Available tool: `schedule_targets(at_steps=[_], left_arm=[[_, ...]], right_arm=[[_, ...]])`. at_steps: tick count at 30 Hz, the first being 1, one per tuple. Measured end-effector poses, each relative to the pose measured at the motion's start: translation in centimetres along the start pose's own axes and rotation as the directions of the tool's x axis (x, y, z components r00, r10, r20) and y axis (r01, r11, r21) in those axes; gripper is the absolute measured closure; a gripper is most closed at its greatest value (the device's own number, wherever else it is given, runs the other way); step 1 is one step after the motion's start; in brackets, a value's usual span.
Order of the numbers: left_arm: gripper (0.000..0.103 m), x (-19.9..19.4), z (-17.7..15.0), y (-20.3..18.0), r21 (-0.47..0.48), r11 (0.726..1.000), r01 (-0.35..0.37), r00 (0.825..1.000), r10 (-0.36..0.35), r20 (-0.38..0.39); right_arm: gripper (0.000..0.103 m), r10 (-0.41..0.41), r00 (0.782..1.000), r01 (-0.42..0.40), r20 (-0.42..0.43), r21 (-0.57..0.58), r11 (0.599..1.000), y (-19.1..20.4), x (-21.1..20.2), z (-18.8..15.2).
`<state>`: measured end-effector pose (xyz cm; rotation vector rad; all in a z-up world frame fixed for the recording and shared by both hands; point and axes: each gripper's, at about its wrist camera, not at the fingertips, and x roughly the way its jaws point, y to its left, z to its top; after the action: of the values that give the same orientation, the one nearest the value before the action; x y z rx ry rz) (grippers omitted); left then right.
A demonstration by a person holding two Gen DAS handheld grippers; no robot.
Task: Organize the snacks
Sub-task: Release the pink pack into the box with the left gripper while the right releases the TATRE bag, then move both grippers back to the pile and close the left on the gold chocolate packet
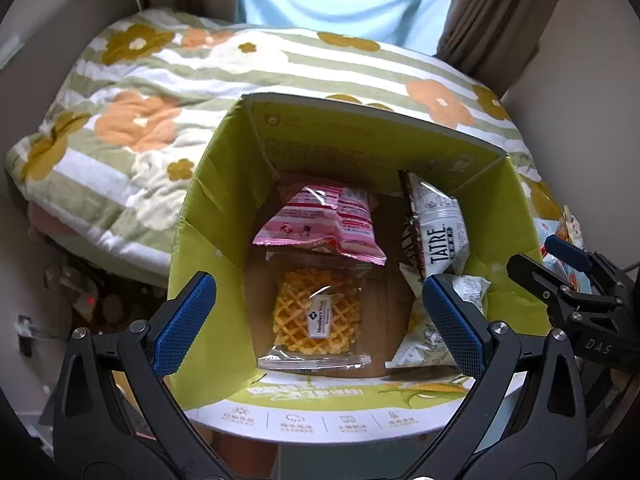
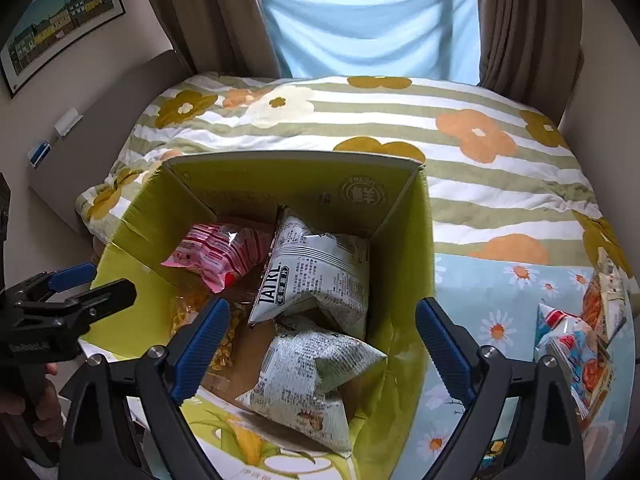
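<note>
Your right gripper [image 2: 318, 346] gapes wide and empty above the green cardboard box [image 2: 404, 248]; its grey-white crinkled packet [image 2: 316, 376] lies inside. Next, fetch the red-and-blue packets [image 2: 576, 344] at lower right.

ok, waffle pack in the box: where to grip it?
The waffle pack lies flat on the box floor. Come straight down, probably pinching its crimped near edge; the pink bag overlaps the far edge, and the flat face offers no grip.
</note>
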<state>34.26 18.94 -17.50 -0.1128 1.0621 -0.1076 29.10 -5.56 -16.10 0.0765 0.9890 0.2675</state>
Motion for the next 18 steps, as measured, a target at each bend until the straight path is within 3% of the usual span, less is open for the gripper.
schedule_targets(at_steps=[10, 18], left_arm=[[0.001, -1.4, -1.3, -3.9, 0.075, 0.994, 0.074, 0.997, -0.076, 0.025], [0.001, -3.3, -2.4, -9.8, 0.168, 0.978, 0.121, 0.991, -0.129, 0.039]], right_arm=[[0.010, -0.049, 0.997, 0.046, 0.055, 0.052, 0.998, -1.2, -4.4, -1.6], [0.010, -0.092, 0.989, 0.076, 0.116, 0.128, 0.989, -5.2, -9.4, -3.8]])
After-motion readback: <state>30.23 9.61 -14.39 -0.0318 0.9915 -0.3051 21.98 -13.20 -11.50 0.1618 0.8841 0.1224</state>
